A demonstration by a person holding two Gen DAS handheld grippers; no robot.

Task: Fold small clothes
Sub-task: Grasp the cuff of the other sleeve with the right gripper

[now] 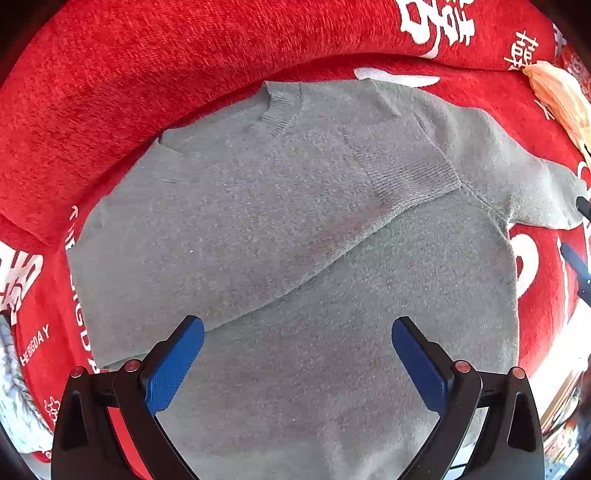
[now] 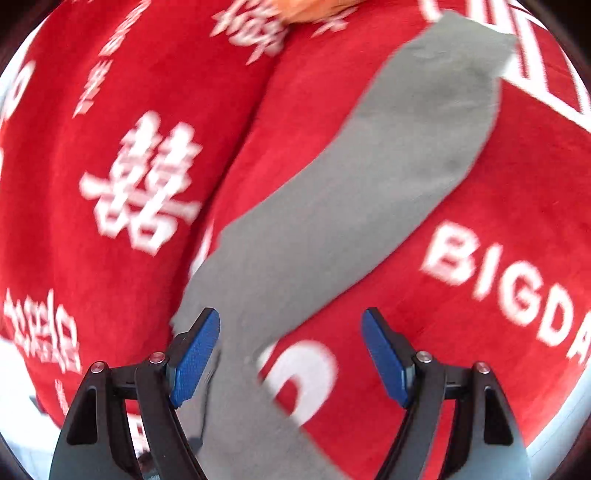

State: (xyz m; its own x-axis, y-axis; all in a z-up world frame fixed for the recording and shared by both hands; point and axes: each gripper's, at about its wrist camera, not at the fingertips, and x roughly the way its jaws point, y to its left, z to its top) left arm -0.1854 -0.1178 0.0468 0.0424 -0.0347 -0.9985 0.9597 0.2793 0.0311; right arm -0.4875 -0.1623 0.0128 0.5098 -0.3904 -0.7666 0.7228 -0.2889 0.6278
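Note:
A small grey knit sweater [image 1: 295, 229] lies flat on a red blanket [image 1: 110, 92]. One sleeve is folded across its chest, cuff [image 1: 410, 173] near the middle. The other sleeve [image 2: 369, 184] stretches out over the blanket in the right wrist view. My left gripper [image 1: 297, 339] is open above the sweater's lower body, holding nothing. My right gripper [image 2: 290, 332] is open above the base of the outstretched sleeve, holding nothing; the view is blurred. Its blue tip [image 1: 578, 262] shows at the right edge of the left wrist view.
The red blanket [image 2: 480, 258] with white lettering covers the surface. An orange cloth [image 1: 557, 96] lies at the far right, and it also shows in the right wrist view [image 2: 310, 7]. A pale fluffy item [image 1: 14, 387] sits at the left edge.

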